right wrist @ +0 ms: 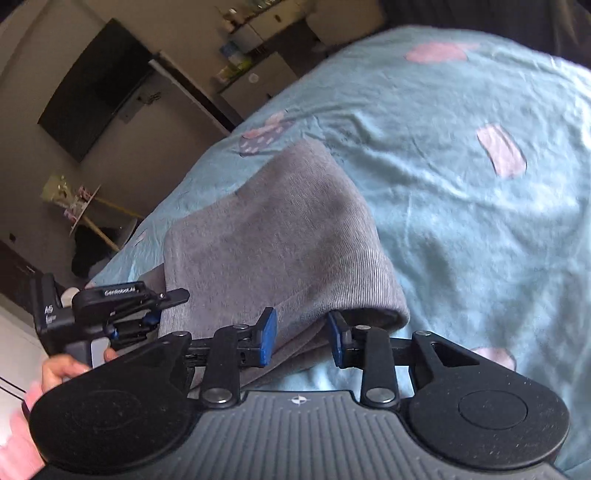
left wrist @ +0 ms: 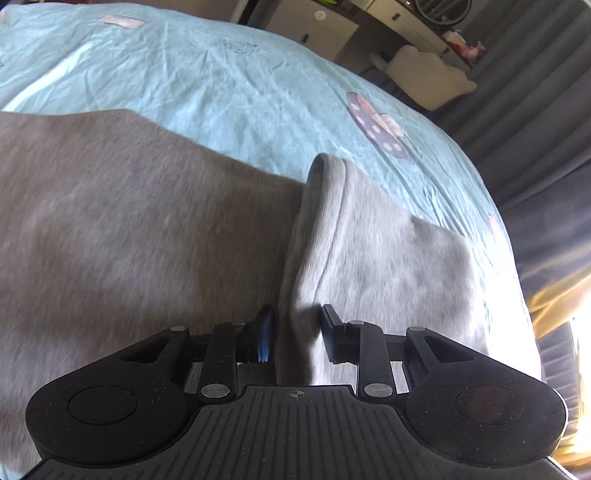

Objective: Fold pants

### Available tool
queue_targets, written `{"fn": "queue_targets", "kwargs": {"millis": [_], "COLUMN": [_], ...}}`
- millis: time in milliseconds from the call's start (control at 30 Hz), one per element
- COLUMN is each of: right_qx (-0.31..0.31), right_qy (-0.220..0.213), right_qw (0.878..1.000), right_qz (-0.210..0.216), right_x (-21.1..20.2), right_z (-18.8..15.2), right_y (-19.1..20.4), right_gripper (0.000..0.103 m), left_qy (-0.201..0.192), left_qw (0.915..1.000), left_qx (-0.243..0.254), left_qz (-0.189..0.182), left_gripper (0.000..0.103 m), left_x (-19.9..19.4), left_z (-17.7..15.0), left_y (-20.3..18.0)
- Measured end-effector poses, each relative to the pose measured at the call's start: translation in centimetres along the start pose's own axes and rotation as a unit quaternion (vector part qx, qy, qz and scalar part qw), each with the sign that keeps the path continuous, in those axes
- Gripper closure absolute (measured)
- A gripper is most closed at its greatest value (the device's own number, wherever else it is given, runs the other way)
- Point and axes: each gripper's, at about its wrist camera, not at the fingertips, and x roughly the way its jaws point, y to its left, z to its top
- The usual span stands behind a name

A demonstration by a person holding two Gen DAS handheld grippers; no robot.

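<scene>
The grey pants (left wrist: 129, 221) lie on a light blue bed sheet (left wrist: 240, 92), with one part folded over and its ribbed hem (left wrist: 321, 206) running toward me. My left gripper (left wrist: 297, 332) sits low over that hem. Its jaws stand a little apart and open, with the fold of fabric lying loosely between them. In the right wrist view the pants (right wrist: 266, 236) form a thick folded stack. My right gripper (right wrist: 303, 336) is shut on the stack's ribbed near corner (right wrist: 354, 288), which is raised slightly off the sheet.
The sheet (right wrist: 461, 184) spreads wide to the right, printed with pink patches. At the left edge a person's hand (right wrist: 59, 369) holds the other gripper's handle. Beyond the bed edge are a dark wall screen (right wrist: 92, 88), cabinets (left wrist: 314, 26) and grey curtains (left wrist: 535, 122).
</scene>
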Motion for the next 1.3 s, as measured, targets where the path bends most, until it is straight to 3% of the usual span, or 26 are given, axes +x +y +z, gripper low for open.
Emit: {"fn": "queue_targets", "kwargs": {"millis": [133,267,333,467,567,633,733,867,933,1000,1033,1100,1300], "right_qx": [-0.074,-0.139,-0.163,-0.196,-0.161,-0.146,-0.122,-0.114,-0.113,-0.114,-0.118,-0.124,-0.118], "right_qy": [-0.015,-0.010,0.016,-0.061,-0.053,-0.052,-0.034,-0.023,-0.015,-0.007,-0.003,-0.005,-0.017], "right_qw": [0.996,0.987,0.982,0.974,0.981,0.984,0.989,0.990,0.990,0.991,0.991,0.990,0.991], "right_qz": [-0.038,-0.081,-0.098,-0.093,-0.097,-0.087,-0.076,-0.084,-0.078,-0.065,-0.061,-0.061,-0.061], "right_x": [2.9,8.2,12.0,14.5,15.7,15.0,12.1,9.1,8.6,8.3,8.4,8.1,6.8], "right_z": [2.1,4.4,5.6,7.4,7.7,6.9,5.2,2.9,2.5,2.0,1.8,1.3,0.8], "right_y": [2.0,3.7,4.0,5.0,3.8,3.0,2.0,1.9,2.4,2.9,3.2,3.6,4.0], "right_gripper": [0.078,0.081,0.081,0.081,0.079,0.078,0.076,0.076,0.067,0.057,0.053,0.053,0.053], "left_qy": [0.019,0.014,-0.006,-0.081,-0.116,-0.097,-0.048,-0.027,-0.017,-0.009,-0.005,-0.010,-0.040], "left_qw": [0.9998,0.9991,0.9979,0.9902,0.9802,0.9810,0.9890,0.9964,0.9980,0.9991,0.9994,0.9995,0.9946], "left_qx": [-0.005,0.038,0.062,0.110,0.158,0.168,0.139,0.076,0.049,0.031,0.024,0.027,0.094], "left_qz": [-0.010,-0.011,-0.015,-0.030,-0.029,-0.006,0.013,-0.026,-0.036,-0.028,-0.026,-0.013,0.017], "left_gripper": [0.067,0.079,0.082,0.085,0.084,0.082,0.075,0.066,0.064,0.078,0.079,0.085,0.088], "left_x": [2.7,2.6,1.7,-0.6,-1.4,-0.4,1.2,1.5,1.6,1.7,1.7,1.1,-1.4], "left_z": [1.6,1.4,1.2,0.6,-0.3,-0.8,-1.4,-1.7,-1.3,-0.8,-0.6,-0.4,-0.6], "left_y": [-0.7,-1.4,-2.1,-4.0,-5.1,-4.7,-2.7,-1.1,-1.1,-1.2,-1.3,-1.7,-4.3]}}
